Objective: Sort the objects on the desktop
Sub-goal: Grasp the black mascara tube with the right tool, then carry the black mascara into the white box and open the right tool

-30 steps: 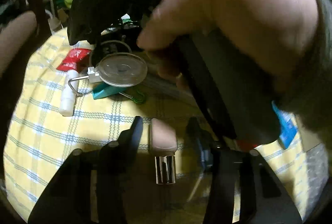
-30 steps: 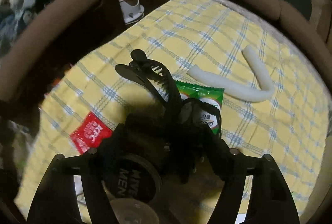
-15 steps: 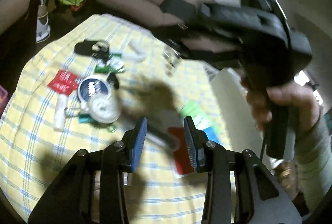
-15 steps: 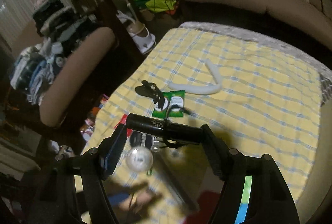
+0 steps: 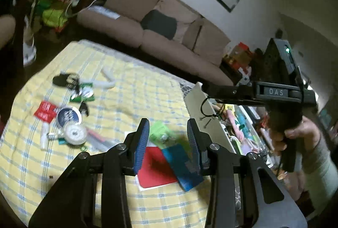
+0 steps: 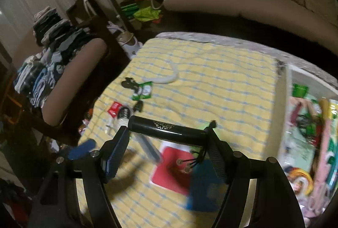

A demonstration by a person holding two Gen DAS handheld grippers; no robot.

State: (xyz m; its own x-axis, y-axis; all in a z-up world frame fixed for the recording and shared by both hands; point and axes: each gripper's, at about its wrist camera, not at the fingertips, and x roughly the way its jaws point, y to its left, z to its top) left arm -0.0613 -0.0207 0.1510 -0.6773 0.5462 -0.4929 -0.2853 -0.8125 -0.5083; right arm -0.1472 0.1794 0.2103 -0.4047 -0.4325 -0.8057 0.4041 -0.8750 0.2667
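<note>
My right gripper (image 6: 166, 135) is shut on a black tube-shaped case (image 6: 166, 129) held crosswise between its pads, thin cords with small discs (image 6: 191, 161) dangling from its right end. It is high above the yellow checked table (image 6: 221, 88). In the left wrist view the right gripper (image 5: 219, 91) hangs over the white box's (image 5: 197, 96) near wall with the cord below it. My left gripper (image 5: 168, 139) is open and empty, above a red card (image 5: 154, 168), a blue card (image 5: 181, 164) and a green packet (image 5: 160, 132).
At the table's left lie a dark blue tin (image 5: 68, 117), a clear round lid (image 5: 74, 133), a red sachet (image 5: 45, 110), a white tube (image 5: 44, 136), a green sachet (image 5: 84, 92), a black hair clip (image 5: 63, 80) and a white curved piece (image 5: 105, 80). The white box (image 6: 304, 128) holds several items.
Both grippers have risen well above the table. The right gripper has lifted the black case off the left cluster and carried it right, toward the white box. The left gripper stayed open.
</note>
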